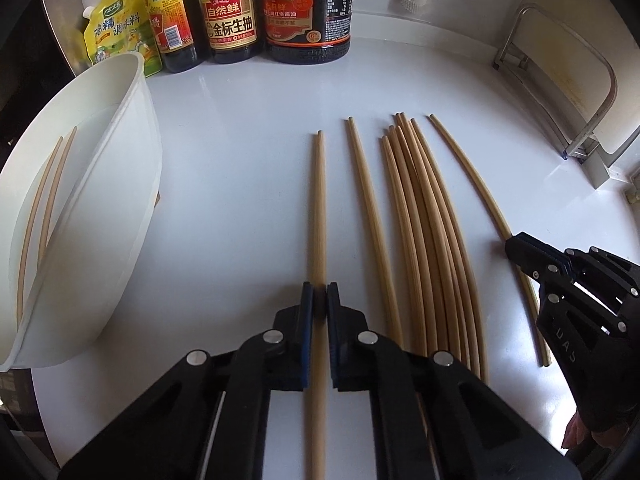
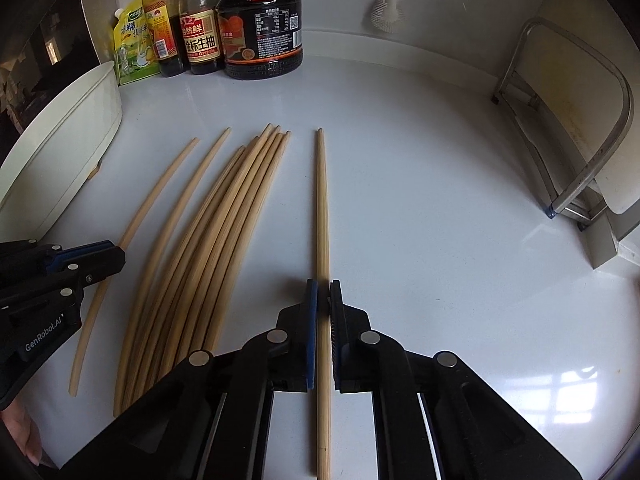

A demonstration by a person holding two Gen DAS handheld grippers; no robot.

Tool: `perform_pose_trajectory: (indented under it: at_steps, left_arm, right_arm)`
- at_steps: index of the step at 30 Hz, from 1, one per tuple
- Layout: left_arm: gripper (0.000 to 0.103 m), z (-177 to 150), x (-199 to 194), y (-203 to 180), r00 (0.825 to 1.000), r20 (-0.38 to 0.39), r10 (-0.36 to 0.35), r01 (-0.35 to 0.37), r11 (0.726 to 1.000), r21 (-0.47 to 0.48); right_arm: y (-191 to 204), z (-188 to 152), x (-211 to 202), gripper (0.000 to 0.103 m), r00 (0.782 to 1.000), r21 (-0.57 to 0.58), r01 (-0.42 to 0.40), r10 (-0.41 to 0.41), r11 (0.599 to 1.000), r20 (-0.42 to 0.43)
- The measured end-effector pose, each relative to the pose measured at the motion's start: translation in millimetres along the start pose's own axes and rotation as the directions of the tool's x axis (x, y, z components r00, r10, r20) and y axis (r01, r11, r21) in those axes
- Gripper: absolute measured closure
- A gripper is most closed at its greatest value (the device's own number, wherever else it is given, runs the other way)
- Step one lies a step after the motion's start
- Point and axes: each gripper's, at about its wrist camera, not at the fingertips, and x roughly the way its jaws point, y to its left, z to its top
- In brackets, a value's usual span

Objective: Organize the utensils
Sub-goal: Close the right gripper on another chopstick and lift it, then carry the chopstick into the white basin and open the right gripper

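Several wooden chopsticks (image 1: 420, 232) lie side by side on the white counter (image 1: 240, 160). My left gripper (image 1: 320, 300) is shut on the leftmost chopstick (image 1: 319, 208), down at the counter. My right gripper (image 2: 323, 300) is shut on the rightmost chopstick (image 2: 322, 208), also low on the counter. Each gripper shows in the other's view: the right one (image 1: 516, 246) and the left one (image 2: 116, 256). The loose bundle (image 2: 216, 240) lies between the two held sticks. A white tub (image 1: 80, 208) at the left holds two chopsticks (image 1: 44, 208).
Sauce bottles (image 1: 228, 12) and a yellow seasoning pouch (image 1: 116, 28) stand along the back wall. A metal rack (image 1: 560, 92) with a cutting board stands at the right. A white brush (image 2: 386, 4) hangs on the wall.
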Motion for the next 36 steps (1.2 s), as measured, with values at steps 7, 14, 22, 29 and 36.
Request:
perform_pose_trajectory:
  at_steps: [7, 14, 22, 29, 36]
  left_arm:
    - [0.095, 5, -16, 4, 1.000, -0.002, -0.019, 0.019, 1.000, 0.016]
    - [0.095, 19, -48, 10, 0.998, 0.029, -0.049, 0.047, 0.998, 0.041]
    - [0.095, 39, -93, 33, 0.992, 0.106, -0.067, 0.060, 0.996, 0.066]
    - [0.095, 56, -115, 77, 0.986, 0.160, -0.055, 0.049, 0.998, 0.043]
    - [0.095, 70, -133, 134, 0.974, 0.225, -0.008, 0.011, 1.000, -0.015]
  right_arm:
    - [-3, 0, -17, 0.097, 1.000, 0.077, -0.029, 0.029, 0.997, 0.008]
    - [7, 8, -44, 0.097, 0.998, 0.131, -0.050, 0.046, 0.990, 0.037]
    - [29, 24, -72, 0.097, 0.993, 0.218, -0.104, 0.090, 0.970, 0.076]
    - [76, 54, -90, 0.097, 0.984, 0.179, -0.144, 0.122, 0.973, 0.127]
    - [134, 92, -91, 0.097, 0.974, 0.091, -0.187, 0.173, 0.978, 0.146]
